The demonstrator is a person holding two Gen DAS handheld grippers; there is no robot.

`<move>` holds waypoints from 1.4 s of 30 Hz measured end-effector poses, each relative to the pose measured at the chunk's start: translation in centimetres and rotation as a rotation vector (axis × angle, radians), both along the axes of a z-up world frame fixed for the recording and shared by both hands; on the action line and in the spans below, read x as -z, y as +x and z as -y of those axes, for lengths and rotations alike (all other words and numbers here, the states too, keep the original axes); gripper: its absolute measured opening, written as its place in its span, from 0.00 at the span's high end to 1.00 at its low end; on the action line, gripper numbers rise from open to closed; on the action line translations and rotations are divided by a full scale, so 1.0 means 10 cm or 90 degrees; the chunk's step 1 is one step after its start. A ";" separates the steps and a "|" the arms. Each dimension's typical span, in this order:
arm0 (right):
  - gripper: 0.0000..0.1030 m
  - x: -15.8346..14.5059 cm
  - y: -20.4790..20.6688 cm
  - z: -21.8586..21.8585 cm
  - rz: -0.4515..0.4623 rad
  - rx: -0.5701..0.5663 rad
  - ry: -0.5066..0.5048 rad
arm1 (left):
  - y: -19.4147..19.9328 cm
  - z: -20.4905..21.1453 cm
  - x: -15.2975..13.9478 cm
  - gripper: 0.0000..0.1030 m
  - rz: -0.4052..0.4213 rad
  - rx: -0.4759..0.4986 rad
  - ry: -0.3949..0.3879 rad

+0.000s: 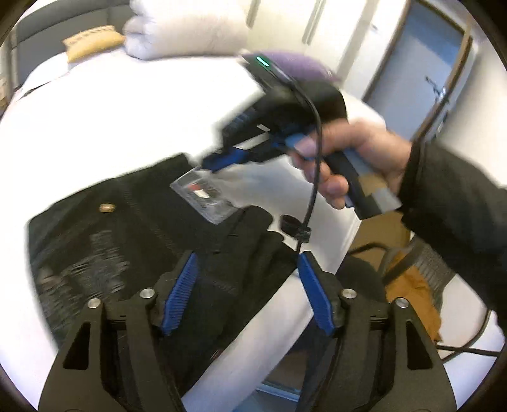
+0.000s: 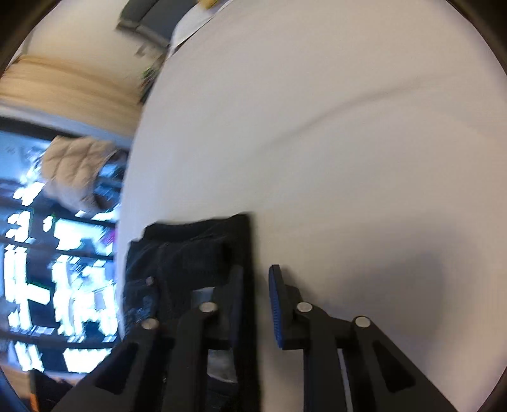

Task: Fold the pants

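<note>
Black pants (image 1: 126, 228) lie flat and folded on the white bed (image 1: 126, 111), with a clear plastic tag (image 1: 202, 196) on top near their far edge. My left gripper (image 1: 247, 256) stands open just above the near end of the pants, nothing between its blue pads. A hand (image 1: 348, 152) holds my right gripper (image 1: 206, 164) at the pants' far corner. In the right wrist view the right gripper (image 2: 256, 271) straddles the straight side edge of the pants (image 2: 190, 253). Its jaws are nearly closed, and blur hides whether the pads press the cloth.
White pillows (image 1: 177, 28) and a yellow cushion (image 1: 92, 41) sit at the head of the bed. A small black ring (image 1: 290, 223) lies by the pants. Beside the bed's edge stands a chair with orange cloth (image 1: 412, 285). Shelves (image 2: 47, 253) stand past the bed's other side.
</note>
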State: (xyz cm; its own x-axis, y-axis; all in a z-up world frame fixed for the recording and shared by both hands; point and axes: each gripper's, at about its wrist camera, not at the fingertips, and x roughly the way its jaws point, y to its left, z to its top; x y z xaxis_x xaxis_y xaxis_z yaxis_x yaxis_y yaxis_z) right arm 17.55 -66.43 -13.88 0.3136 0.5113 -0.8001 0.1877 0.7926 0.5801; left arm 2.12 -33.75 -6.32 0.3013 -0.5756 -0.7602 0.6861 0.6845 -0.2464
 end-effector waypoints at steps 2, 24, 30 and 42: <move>0.86 -0.12 -0.07 0.03 0.011 0.014 -0.040 | 0.03 -0.31 -0.13 0.31 0.011 -0.026 -0.037; 1.00 0.36 -0.51 -0.52 0.020 -0.046 0.185 | 1.07 -1.46 0.88 0.96 -0.266 -0.077 -0.215; 1.00 0.39 -0.56 -0.55 0.031 -0.043 0.208 | 0.73 -1.74 1.06 0.96 -0.303 -0.061 -0.298; 1.00 0.44 -0.84 -0.36 0.087 -0.013 0.216 | 0.63 -1.73 1.41 1.00 -0.316 -0.055 -0.323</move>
